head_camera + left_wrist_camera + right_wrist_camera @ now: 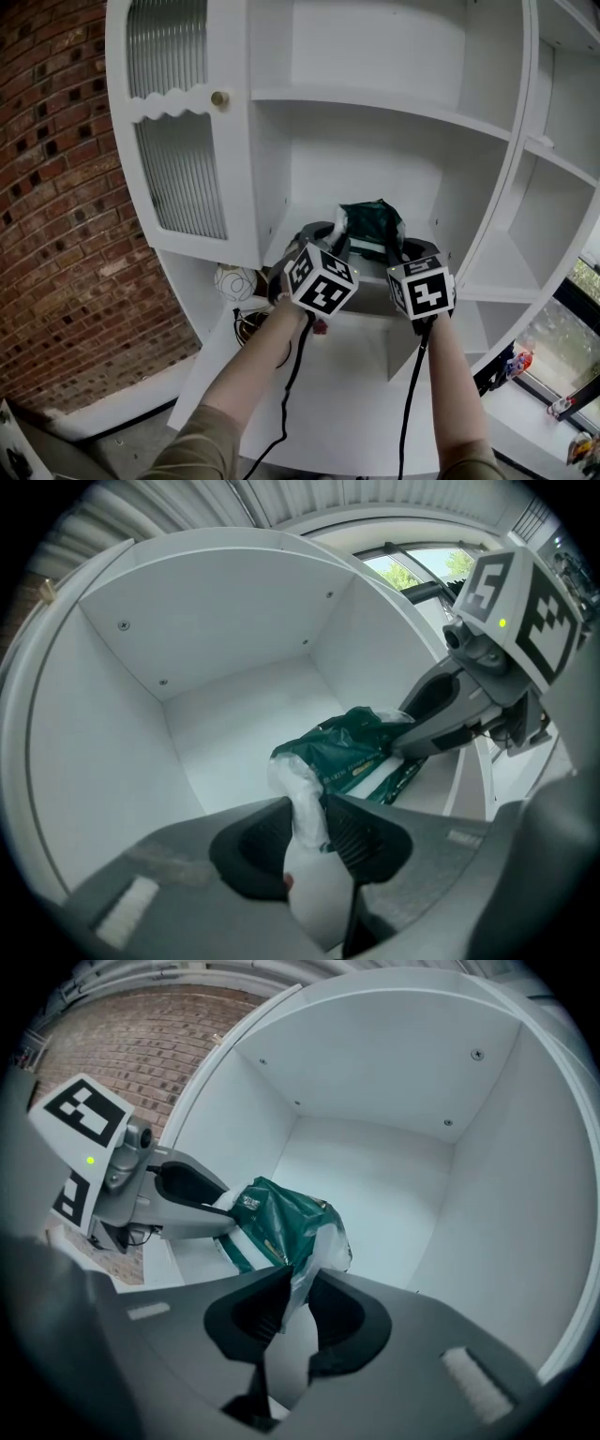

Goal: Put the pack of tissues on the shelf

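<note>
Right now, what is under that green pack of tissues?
Only the white shelf board shows below the pack of tissues; the patch directly beneath it is covered by the pack.

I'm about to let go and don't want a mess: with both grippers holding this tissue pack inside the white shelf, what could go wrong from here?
1. The left gripper and right gripper each pinch only a loose wrapper end of the pack of tissues; the film could slip or tear.
2. The pack looks close to the front of the shelf, so released here it might tip off the edge.
</note>
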`<state>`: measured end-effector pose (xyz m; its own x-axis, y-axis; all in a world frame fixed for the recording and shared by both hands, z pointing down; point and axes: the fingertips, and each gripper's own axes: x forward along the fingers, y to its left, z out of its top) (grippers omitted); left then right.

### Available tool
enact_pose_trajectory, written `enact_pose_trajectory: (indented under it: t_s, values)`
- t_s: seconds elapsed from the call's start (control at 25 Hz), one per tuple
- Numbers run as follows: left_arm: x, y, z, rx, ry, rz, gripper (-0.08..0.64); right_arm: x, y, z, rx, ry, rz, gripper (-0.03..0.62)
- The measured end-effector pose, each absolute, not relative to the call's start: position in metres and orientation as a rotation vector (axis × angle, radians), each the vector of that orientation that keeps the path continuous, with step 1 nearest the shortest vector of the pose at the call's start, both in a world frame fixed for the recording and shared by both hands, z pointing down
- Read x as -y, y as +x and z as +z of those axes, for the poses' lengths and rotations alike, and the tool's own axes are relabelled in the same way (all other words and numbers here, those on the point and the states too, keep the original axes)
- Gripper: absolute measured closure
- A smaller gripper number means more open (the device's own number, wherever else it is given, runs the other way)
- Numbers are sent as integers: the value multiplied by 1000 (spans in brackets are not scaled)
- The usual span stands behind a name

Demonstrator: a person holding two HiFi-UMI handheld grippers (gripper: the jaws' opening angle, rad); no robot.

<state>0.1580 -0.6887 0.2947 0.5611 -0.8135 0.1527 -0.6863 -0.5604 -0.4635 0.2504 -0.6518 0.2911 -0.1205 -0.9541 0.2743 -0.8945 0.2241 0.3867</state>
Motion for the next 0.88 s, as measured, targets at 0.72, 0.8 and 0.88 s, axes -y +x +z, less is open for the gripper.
enact_pose_trajectory:
  t_s: [0.72,0.8,0.88]
  values:
    - [693,147,300,-1224,-2466,-510,345,651,256,284,2055,1799,-188,363]
    - [693,146,300,-1224,-2466,-514,341,651,260,282,2036,1821,-202,342]
    - [693,146,299,-1225,-2471,-506,341,651,262,281,2026,1835,-214,328]
